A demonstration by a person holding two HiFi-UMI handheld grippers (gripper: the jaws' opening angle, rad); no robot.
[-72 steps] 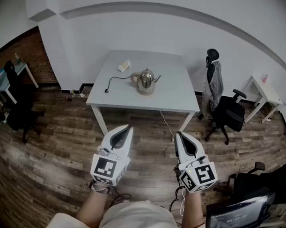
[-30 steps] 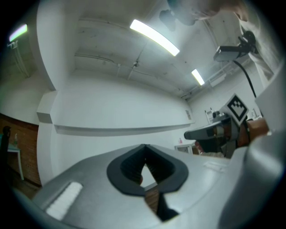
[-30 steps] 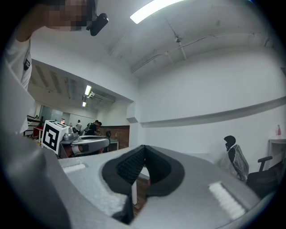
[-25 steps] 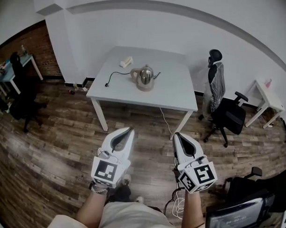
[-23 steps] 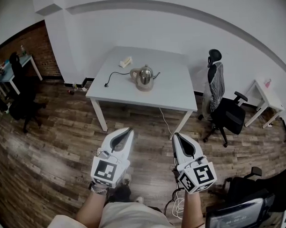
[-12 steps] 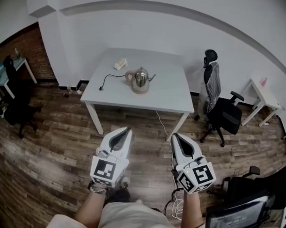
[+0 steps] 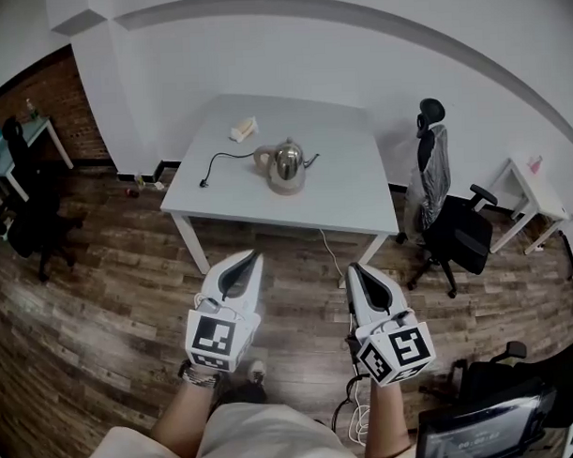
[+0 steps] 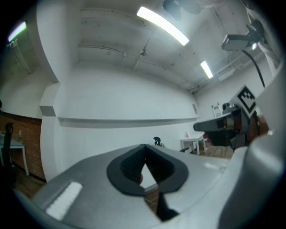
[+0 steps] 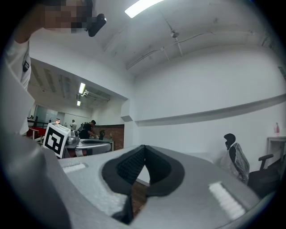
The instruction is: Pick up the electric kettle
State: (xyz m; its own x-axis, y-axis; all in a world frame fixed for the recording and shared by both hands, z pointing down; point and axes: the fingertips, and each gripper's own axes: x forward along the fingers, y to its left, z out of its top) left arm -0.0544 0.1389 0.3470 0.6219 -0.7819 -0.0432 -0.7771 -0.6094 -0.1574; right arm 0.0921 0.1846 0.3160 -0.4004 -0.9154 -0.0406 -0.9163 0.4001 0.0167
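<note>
- Kettle [image 7: 286,164] is sitting mid-table [image 7: 355,188], its cord [image 7: 223,162] trailing toward the left edge.
- Left gripper [image 7: 257,257] and right gripper [image 7: 353,268] are hovering short of the near edge, both pinched closed and empty.

Head view looks steeply down, table [image 7: 351,191] far at 12 o'clock; cameras on left gripper [image 7: 254,259] and right gripper [image 7: 355,269] face level, sharing the draped chair [image 9: 235,157]
</note>
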